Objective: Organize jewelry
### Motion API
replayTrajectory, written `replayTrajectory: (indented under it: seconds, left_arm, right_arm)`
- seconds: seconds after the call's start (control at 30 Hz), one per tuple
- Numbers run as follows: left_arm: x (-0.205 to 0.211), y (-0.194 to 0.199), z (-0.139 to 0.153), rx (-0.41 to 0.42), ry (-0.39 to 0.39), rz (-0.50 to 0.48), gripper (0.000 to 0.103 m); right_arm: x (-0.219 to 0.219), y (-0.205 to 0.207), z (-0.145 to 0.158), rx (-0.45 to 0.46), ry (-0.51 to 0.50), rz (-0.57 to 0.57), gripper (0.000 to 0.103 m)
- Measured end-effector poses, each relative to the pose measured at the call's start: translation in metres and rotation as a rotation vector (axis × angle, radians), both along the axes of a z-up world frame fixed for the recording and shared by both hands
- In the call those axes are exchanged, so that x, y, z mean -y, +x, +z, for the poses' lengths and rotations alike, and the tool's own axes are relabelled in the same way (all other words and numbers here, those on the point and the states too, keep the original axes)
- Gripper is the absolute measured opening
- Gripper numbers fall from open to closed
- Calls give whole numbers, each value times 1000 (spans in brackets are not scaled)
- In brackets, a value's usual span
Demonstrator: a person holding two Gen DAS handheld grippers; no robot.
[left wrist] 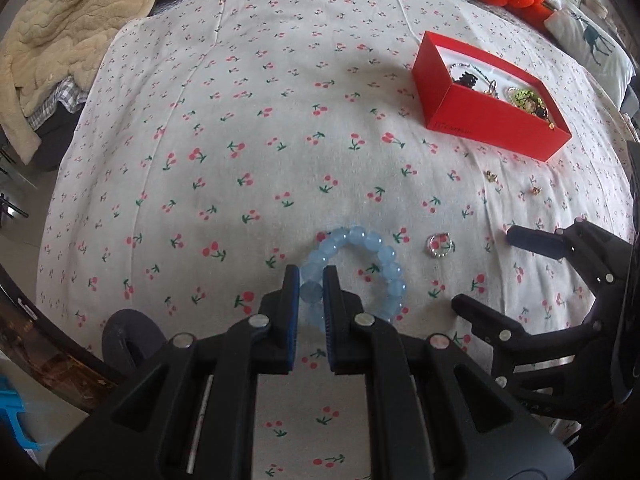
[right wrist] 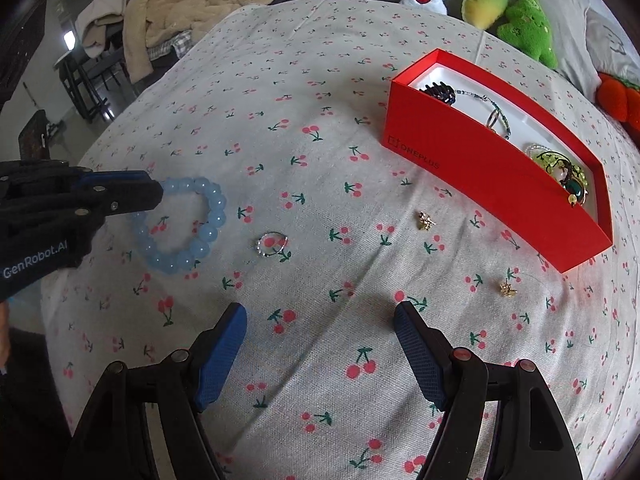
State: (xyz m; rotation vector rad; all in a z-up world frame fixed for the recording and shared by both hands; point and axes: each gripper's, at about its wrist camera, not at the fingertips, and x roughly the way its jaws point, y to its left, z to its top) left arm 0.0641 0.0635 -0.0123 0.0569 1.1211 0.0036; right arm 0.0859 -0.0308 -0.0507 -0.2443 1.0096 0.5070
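Left wrist view: the left gripper (left wrist: 311, 280) has its 2 blue-padded jaws pinched on the near side of the blue bead bracelet (left wrist: 357, 268), 1 bead squeezed between them, while the rest of the loop lies on the cherry-print bedspread (left wrist: 240, 120) just ahead and to its right. Those beads look smooth, glassy and round, so I'd expect them to be slippery and hard, strung on a slack cord; the loop should be light and floppy, likely to sag and swing when lifted. Taking it across a single bead, as here, seems sensible, though a pad could slide off the curve.

Just right of the bracelet lies a thin silver ring (left wrist: 440, 245), small, stiff and probably fiddly to pinch off soft cloth. The right gripper (right wrist: 320, 320) hovers with jaws spread wide and nothing between them, the ring ahead and to its left. Further ahead sit 2 tiny gold earrings (right wrist: 427, 221) (right wrist: 508, 289), spiky and delicate-looking.

Beyond those stands the red box (right wrist: 480, 176), rigid card with a white lining, already holding chains, a dark hair claw and green beaded pieces. Plush toys (right wrist: 524, 28) line the far edge.
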Motion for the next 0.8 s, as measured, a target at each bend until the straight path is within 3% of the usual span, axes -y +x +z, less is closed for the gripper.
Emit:
replayTrajectory:
  seconds: [0.2,0.47,0.63,0.8]
  left_arm:
    - [0,-4,-11,-35,28,-16,13]
    - [-1,-7,-13,-41,34,-27,13]
    - [0,-8,-13,-38,31,-31,13]
    - [0,-8,-14,-37,28,-30,13]
  right_arm:
    - [-12,5,-2,34,13,-70,68]
    - [-22,1,-1,95,36,-86,42]
    - [-27,0,-1,106,54,-49,17]
    - [-26,0,0,104,54,-46,10]
